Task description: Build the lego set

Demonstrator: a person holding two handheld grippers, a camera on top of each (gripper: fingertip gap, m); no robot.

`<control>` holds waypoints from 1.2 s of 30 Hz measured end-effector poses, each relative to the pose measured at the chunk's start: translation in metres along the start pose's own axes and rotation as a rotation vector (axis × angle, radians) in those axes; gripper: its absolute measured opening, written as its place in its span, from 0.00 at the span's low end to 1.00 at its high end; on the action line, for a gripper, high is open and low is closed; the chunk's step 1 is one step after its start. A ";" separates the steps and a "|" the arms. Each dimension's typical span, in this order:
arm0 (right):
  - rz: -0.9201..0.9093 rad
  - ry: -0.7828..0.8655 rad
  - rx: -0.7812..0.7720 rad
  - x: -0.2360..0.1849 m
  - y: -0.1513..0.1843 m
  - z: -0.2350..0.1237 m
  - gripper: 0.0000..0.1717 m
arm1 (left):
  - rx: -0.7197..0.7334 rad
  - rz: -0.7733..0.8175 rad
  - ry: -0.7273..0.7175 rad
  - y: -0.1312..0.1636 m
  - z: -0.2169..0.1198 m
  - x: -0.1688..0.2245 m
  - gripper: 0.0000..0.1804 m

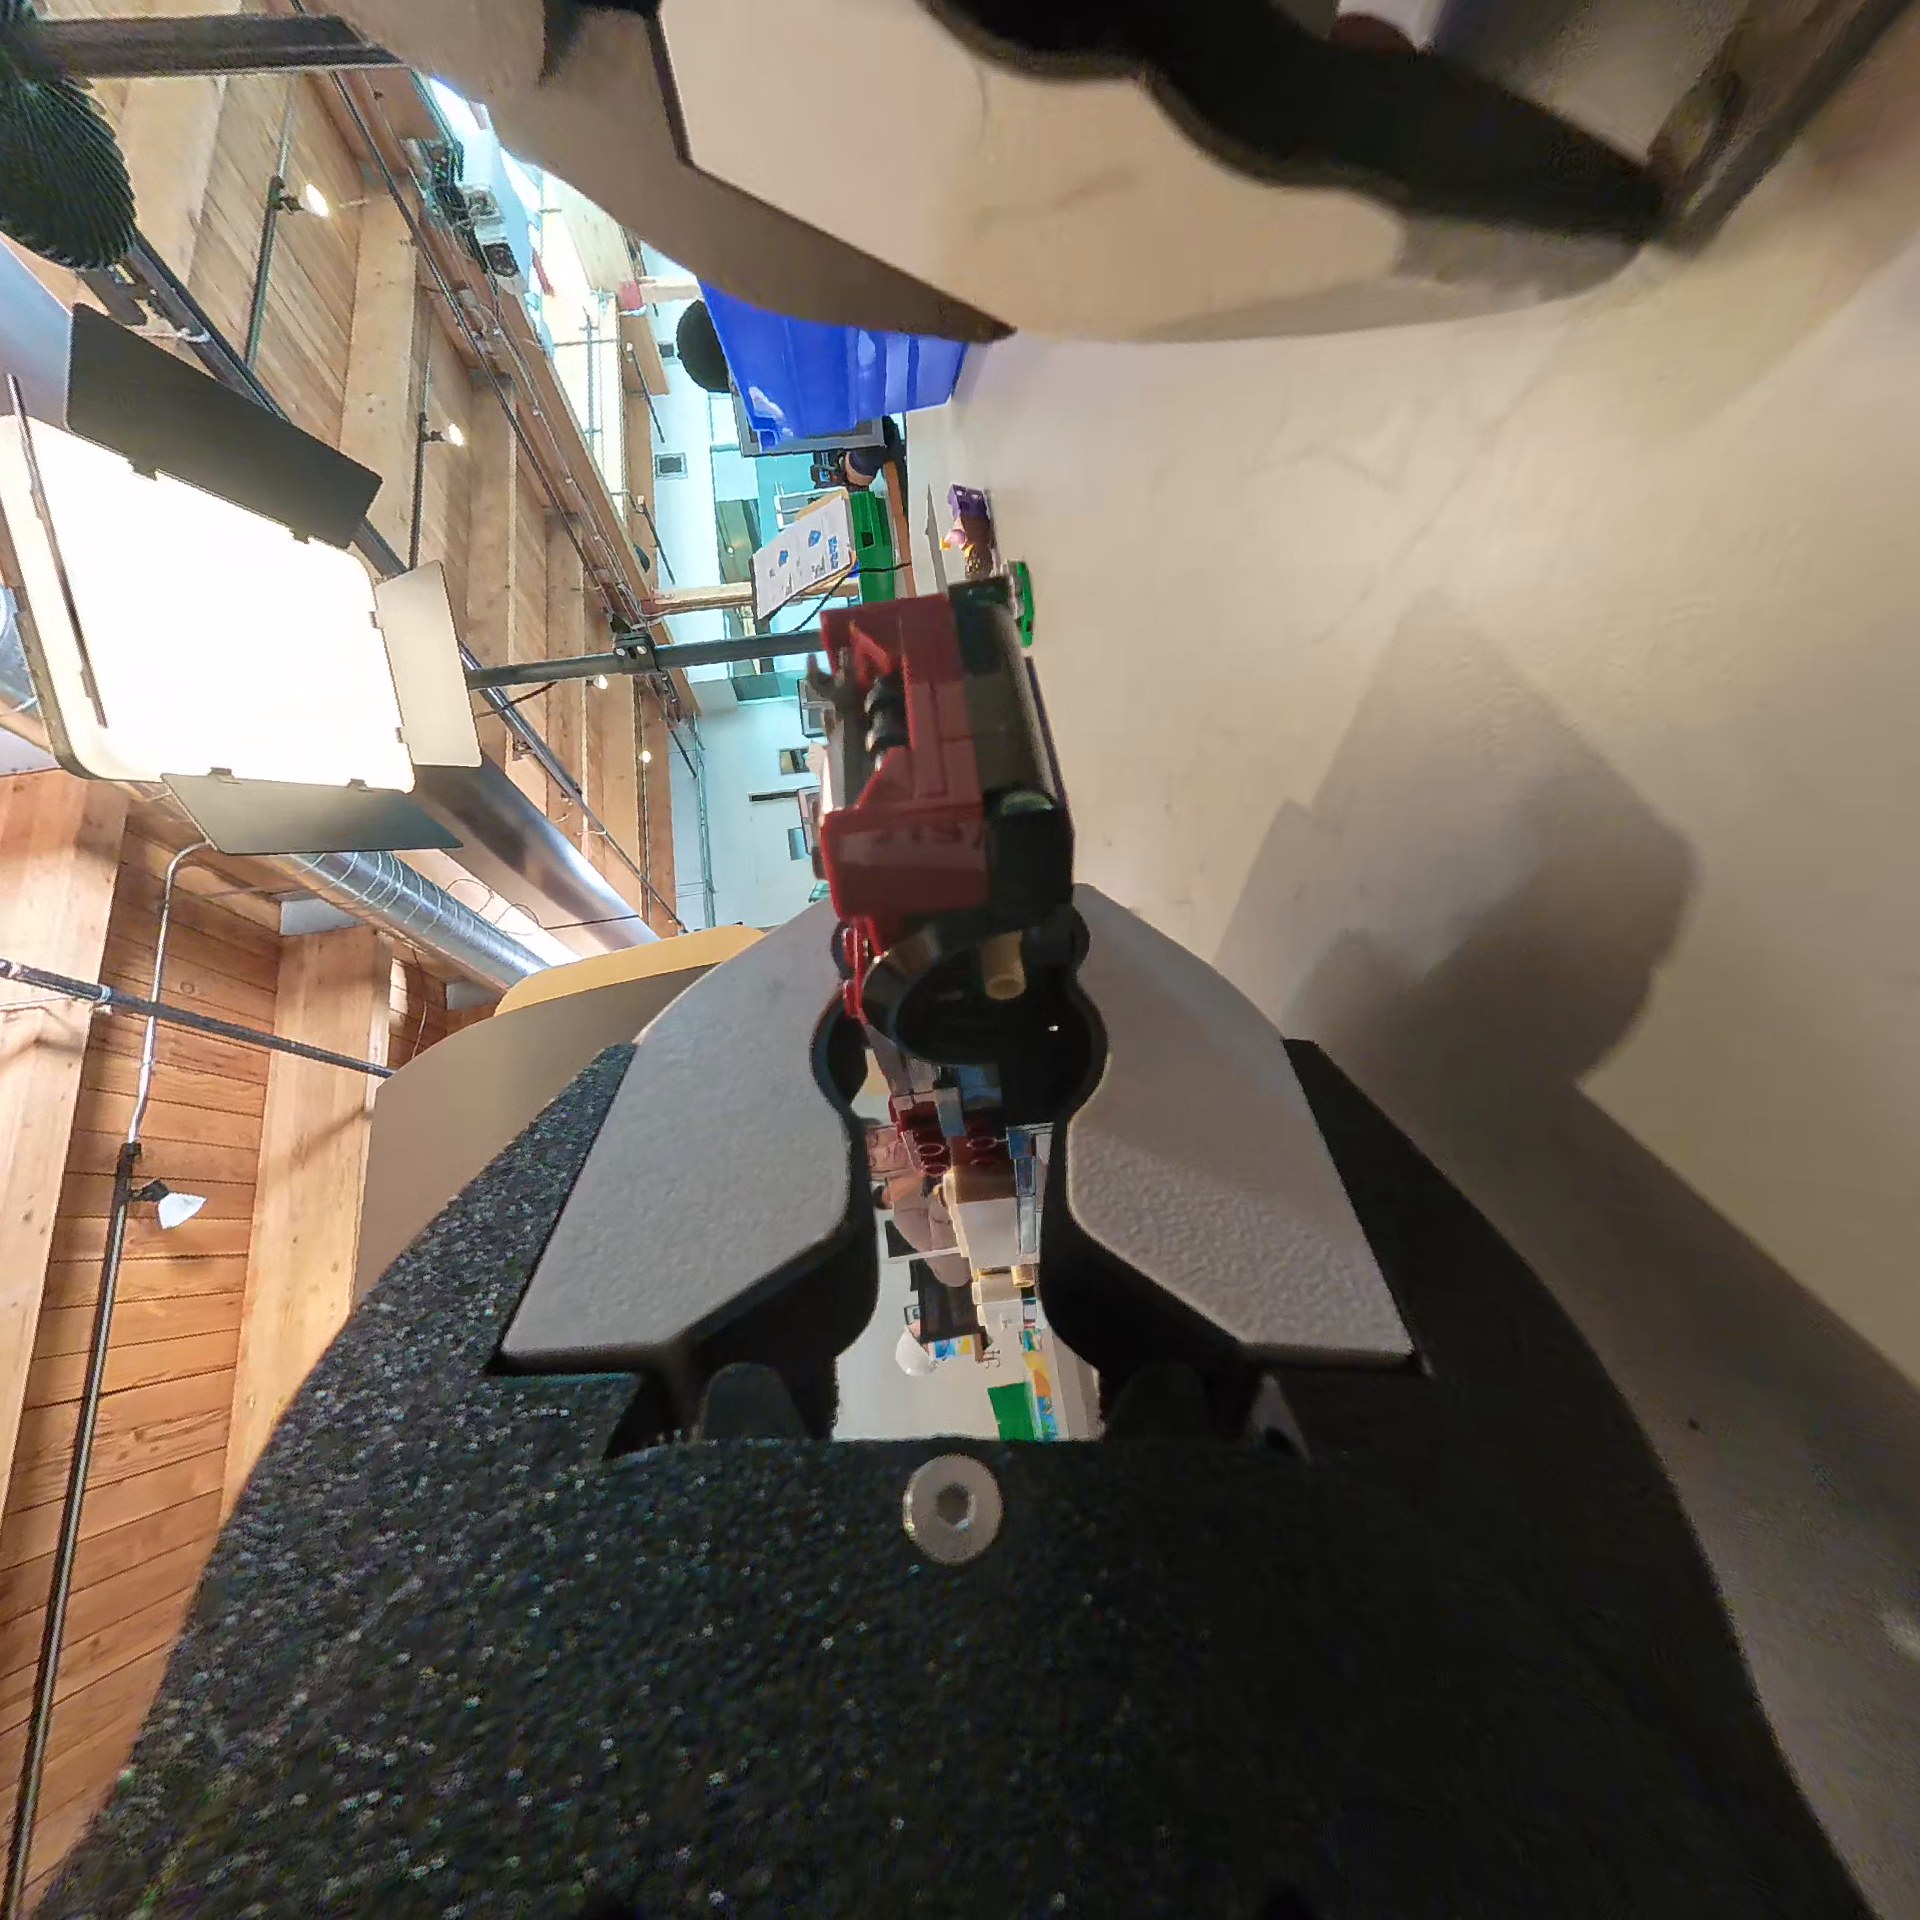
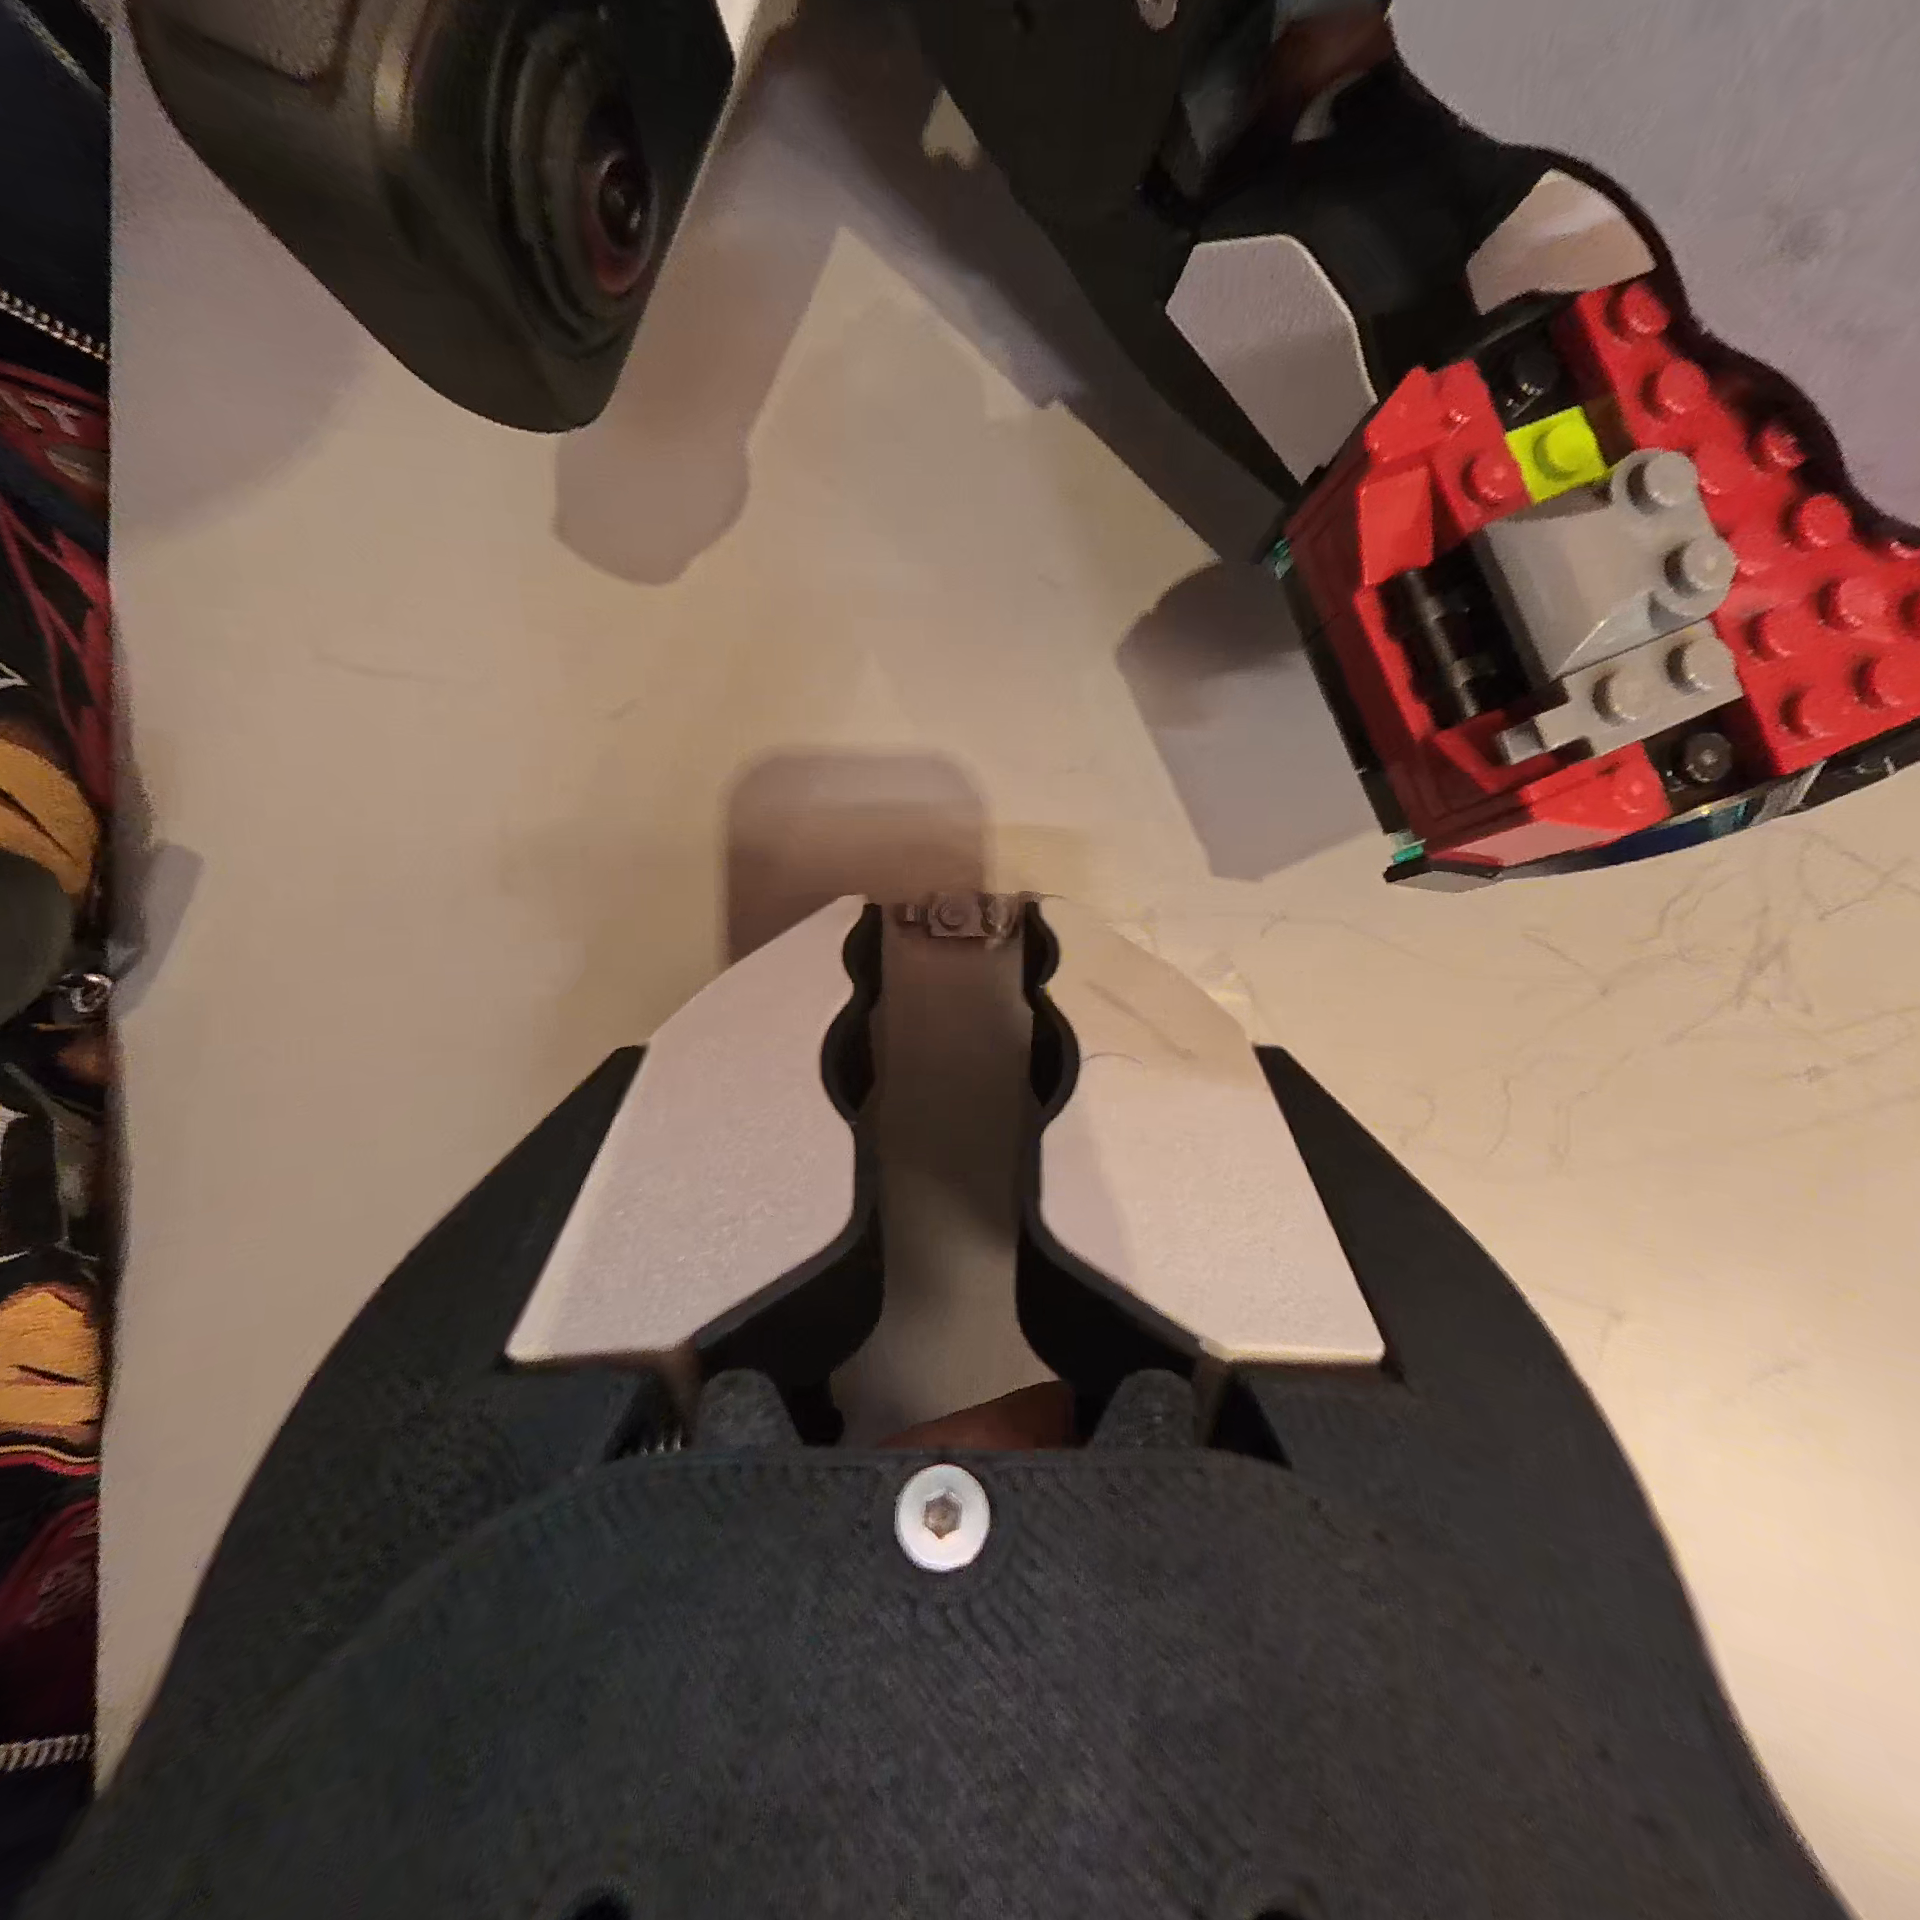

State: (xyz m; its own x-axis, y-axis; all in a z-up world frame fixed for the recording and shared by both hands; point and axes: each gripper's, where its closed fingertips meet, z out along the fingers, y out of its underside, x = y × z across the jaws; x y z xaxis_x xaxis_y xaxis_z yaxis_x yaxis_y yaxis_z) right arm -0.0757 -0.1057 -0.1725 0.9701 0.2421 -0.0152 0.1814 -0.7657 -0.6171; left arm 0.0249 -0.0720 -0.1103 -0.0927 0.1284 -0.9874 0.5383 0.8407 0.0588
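Observation:
My left gripper [image 1: 961, 966] is shut on a red and black brick-built model [image 1: 914, 758] and holds it above the pale table [image 1: 1351, 623]. The model sticks out past the fingertips. In the right wrist view the same model [image 2: 1621, 582] shows at the upper right, with grey and lime bricks on it, between the left gripper's fingers [image 2: 1278, 312]. My right gripper [image 2: 954, 925] is just over the table, its fingertips closed on a small grey brick piece [image 2: 951, 920]. The picture is blurred there.
The left gripper's camera [image 2: 499, 208] hangs at the upper left of the right wrist view. A person's patterned clothing [image 2: 42, 727] lines the table's left edge. A blue bin [image 1: 831, 384] and small purple [image 1: 971, 520] and green [image 1: 1020, 603] brick pieces are farther along the table.

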 end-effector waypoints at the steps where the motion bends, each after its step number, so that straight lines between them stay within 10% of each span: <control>1: -0.001 -0.005 0.002 0.000 0.000 0.000 0.13 | 0.003 -0.002 0.003 0.000 0.000 0.001 0.18; 17: -0.176 0.097 0.251 0.014 -0.067 -0.057 0.13 | 0.048 0.017 0.024 -0.012 0.000 0.005 0.18; 36: -0.289 0.066 0.144 0.033 -0.061 -0.039 0.14 | 0.080 0.035 0.025 -0.020 -0.001 0.004 0.18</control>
State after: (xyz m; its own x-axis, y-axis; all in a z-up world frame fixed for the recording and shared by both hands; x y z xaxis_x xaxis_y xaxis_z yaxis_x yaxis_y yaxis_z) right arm -0.0489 -0.0741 -0.1050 0.8912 0.3941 0.2248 0.4304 -0.5778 -0.6935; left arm 0.0129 -0.0876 -0.1155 -0.0932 0.1712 -0.9808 0.6066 0.7909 0.0804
